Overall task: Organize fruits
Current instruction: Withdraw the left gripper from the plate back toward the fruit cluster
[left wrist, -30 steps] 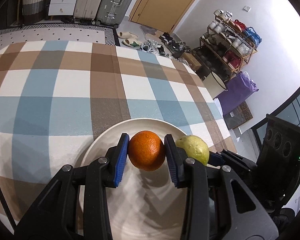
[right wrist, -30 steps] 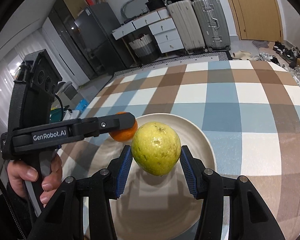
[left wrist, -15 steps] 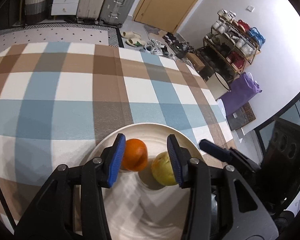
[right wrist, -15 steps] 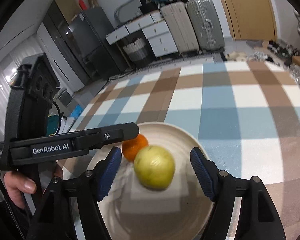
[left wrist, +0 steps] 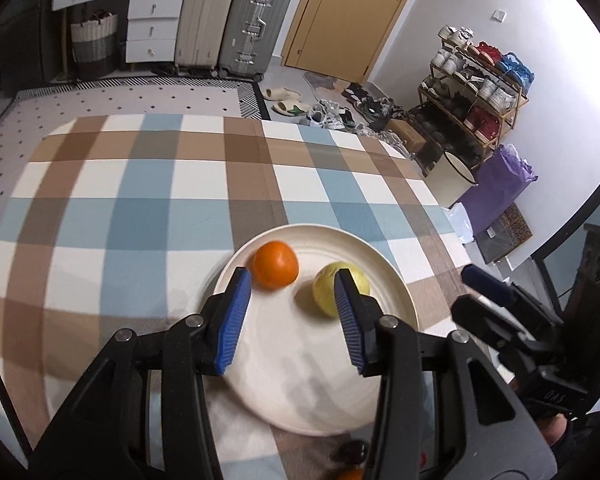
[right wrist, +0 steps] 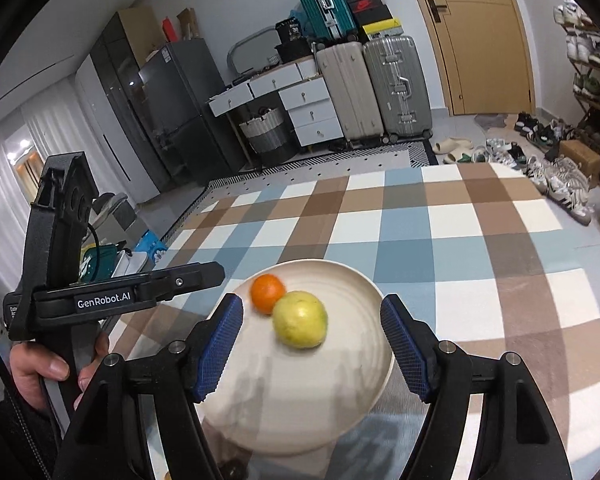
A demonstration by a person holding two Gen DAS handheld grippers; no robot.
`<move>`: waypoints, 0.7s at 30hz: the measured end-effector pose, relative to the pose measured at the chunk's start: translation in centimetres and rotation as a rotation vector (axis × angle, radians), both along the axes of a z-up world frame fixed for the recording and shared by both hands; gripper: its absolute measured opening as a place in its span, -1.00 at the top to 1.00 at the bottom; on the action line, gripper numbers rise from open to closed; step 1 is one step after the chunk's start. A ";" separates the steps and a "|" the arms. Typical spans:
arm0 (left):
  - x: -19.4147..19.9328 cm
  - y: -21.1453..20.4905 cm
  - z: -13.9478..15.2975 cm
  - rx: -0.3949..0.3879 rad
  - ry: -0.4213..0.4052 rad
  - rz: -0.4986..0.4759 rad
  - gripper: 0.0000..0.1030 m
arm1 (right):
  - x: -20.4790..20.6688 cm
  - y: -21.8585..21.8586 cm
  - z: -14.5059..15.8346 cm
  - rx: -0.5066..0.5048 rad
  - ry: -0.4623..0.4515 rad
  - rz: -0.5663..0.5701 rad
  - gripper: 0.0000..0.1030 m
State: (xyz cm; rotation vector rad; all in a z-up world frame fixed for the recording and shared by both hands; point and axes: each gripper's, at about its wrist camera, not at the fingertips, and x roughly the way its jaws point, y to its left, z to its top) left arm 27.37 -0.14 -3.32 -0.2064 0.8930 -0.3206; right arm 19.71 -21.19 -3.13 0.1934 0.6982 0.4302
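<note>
Right wrist | guava (right wrist: pixel 299 319) on plate (right wrist: pixel 374 292) | between open right tool (right wrist: pixel 312 344) pads

Orange (right wrist: pixel 267 294) and yellow-green fruit (right wrist: pixel 299 325) lie touching on the cream plate (right wrist: pixel 364 408).

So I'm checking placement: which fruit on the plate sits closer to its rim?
The orange, near the plate's far-left rim; the yellow-green fruit sits further in.

both left gripper (left wrist: pixel 292 316) and right gripper (right wrist: pixel 312 346) hover, fingers spread, holding nothing.
</note>
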 end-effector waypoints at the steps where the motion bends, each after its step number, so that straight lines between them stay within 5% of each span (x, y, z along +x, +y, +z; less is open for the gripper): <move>1: -0.5 0.1 0.2 0.002 -0.001 0.003 0.24 | -0.6 0.0 0.3 0.001 -0.009 0.002 -0.42; 12: -8.0 -0.7 3.1 0.081 -0.054 0.005 0.22 | -6.1 0.2 2.7 0.023 -0.084 -0.007 -0.64; 21: -12.9 -1.1 5.0 0.107 -0.120 0.032 -0.46 | -10.2 0.0 3.8 0.015 -0.141 -0.035 -0.91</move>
